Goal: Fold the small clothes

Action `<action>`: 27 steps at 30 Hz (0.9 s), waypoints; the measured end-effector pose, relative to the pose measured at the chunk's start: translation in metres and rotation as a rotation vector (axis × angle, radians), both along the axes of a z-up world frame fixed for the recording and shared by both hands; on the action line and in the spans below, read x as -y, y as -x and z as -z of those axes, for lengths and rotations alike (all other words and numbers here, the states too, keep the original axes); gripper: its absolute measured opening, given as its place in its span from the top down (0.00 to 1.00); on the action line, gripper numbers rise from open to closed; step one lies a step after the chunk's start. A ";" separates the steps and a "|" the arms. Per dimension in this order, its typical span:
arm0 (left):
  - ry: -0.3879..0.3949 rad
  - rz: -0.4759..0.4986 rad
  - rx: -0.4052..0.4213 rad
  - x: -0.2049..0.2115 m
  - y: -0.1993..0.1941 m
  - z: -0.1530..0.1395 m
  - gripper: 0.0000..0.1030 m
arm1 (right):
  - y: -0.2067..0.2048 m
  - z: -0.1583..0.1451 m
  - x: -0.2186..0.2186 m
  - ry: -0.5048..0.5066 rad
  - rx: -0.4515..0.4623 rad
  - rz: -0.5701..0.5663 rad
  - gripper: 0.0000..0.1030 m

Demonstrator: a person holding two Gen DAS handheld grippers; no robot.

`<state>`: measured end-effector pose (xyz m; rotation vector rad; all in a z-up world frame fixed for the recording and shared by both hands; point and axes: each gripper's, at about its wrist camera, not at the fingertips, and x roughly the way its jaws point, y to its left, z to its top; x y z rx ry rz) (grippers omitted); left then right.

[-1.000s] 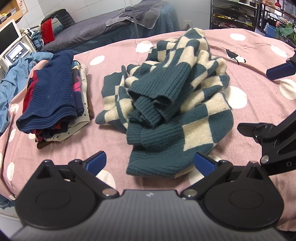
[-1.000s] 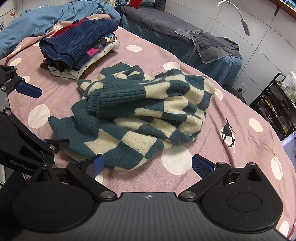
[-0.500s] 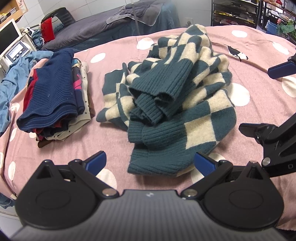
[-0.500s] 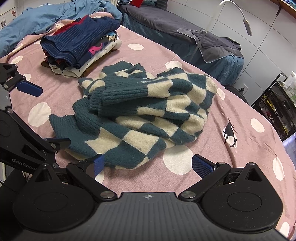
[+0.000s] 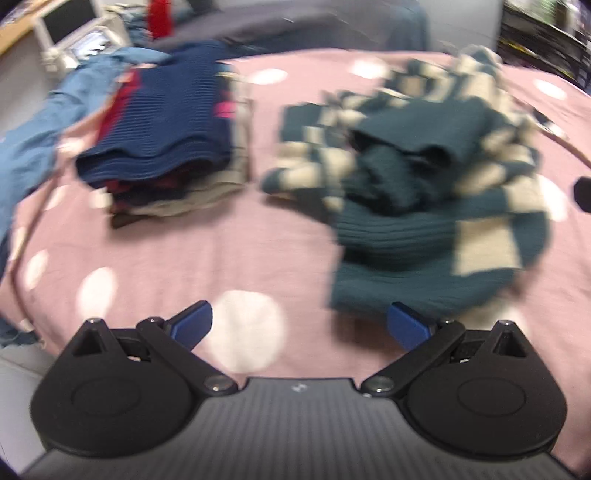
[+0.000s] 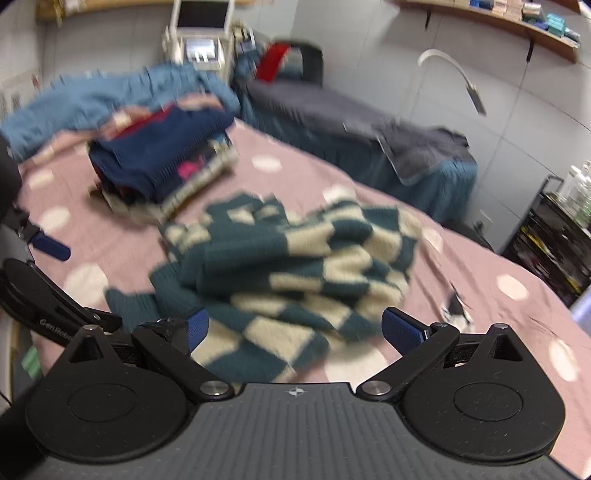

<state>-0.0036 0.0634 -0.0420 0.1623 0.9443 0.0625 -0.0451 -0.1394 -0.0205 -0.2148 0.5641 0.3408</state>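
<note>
Two wide-spread blue pads frame the left wrist view, where the left gripper point(image 5: 299, 326) holds nothing above the pink dotted sheet point(image 5: 207, 240), the crumpled checked sweater point(image 5: 424, 206) lying ahead to its right and a folded stack point(image 5: 162, 136) off to the left; a pinch into that heap would likely catch several layers or a buried sleeve and drag the bundle instead of spreading it. From the right wrist view the right gripper point(image 6: 291, 328), also wide and empty, hangs at the sweater's point(image 6: 295, 266) near edge, the stack point(image 6: 162, 162) close enough behind that a hard pull could topple it. Beyond stand a grey bed point(image 6: 351, 125), a monitor point(image 6: 201, 22) and dark shelving point(image 6: 554, 236).
</note>
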 end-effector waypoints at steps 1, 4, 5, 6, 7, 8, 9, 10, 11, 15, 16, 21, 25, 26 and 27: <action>0.024 -0.006 0.022 -0.006 0.002 0.003 0.00 | -0.004 0.002 -0.004 -0.025 0.001 -0.003 0.00; 0.128 -0.038 0.019 -0.024 -0.001 0.010 0.00 | -0.025 0.012 -0.033 -0.028 -0.028 -0.022 0.00; 0.129 -0.055 -0.017 -0.026 0.001 0.011 0.00 | -0.031 0.015 -0.044 -0.019 -0.023 -0.033 0.00; 0.128 -0.061 -0.024 -0.028 0.000 0.012 0.00 | -0.038 0.020 -0.057 0.001 -0.015 -0.037 0.00; 0.095 -0.062 -0.039 -0.028 0.002 0.013 0.00 | -0.046 0.024 -0.070 0.029 -0.020 -0.030 0.00; 0.060 -0.058 -0.051 -0.028 0.003 0.013 0.00 | -0.054 0.031 -0.080 0.061 -0.032 -0.021 0.00; 0.041 -0.057 -0.070 -0.027 0.002 0.014 0.00 | -0.063 0.038 -0.089 0.095 -0.034 -0.003 0.00; 0.032 -0.059 -0.089 -0.027 0.001 0.015 0.00 | -0.070 0.044 -0.095 0.127 -0.036 0.029 0.00; 0.032 -0.062 -0.101 -0.027 0.000 0.016 0.00 | -0.075 0.048 -0.097 0.141 -0.036 0.055 0.07; 0.094 -0.040 -0.100 -0.030 0.003 0.018 0.00 | -0.076 0.046 -0.065 0.016 -0.041 0.114 0.90; 0.089 -0.030 -0.094 -0.027 0.003 0.019 0.01 | -0.070 0.042 -0.052 -0.009 -0.028 0.134 0.91; 0.062 0.052 -0.054 -0.004 0.001 0.018 0.04 | -0.012 0.009 0.032 -0.066 0.036 0.280 0.93; 0.076 0.097 -0.036 0.012 -0.001 0.016 0.04 | 0.053 0.001 0.109 -0.016 0.007 0.445 0.93; 0.079 0.104 -0.039 0.016 -0.003 0.017 0.04 | 0.068 0.003 0.127 -0.002 -0.015 0.489 0.93; 0.085 0.113 -0.044 0.020 -0.004 0.017 0.04 | 0.083 0.007 0.145 0.002 -0.042 0.528 0.93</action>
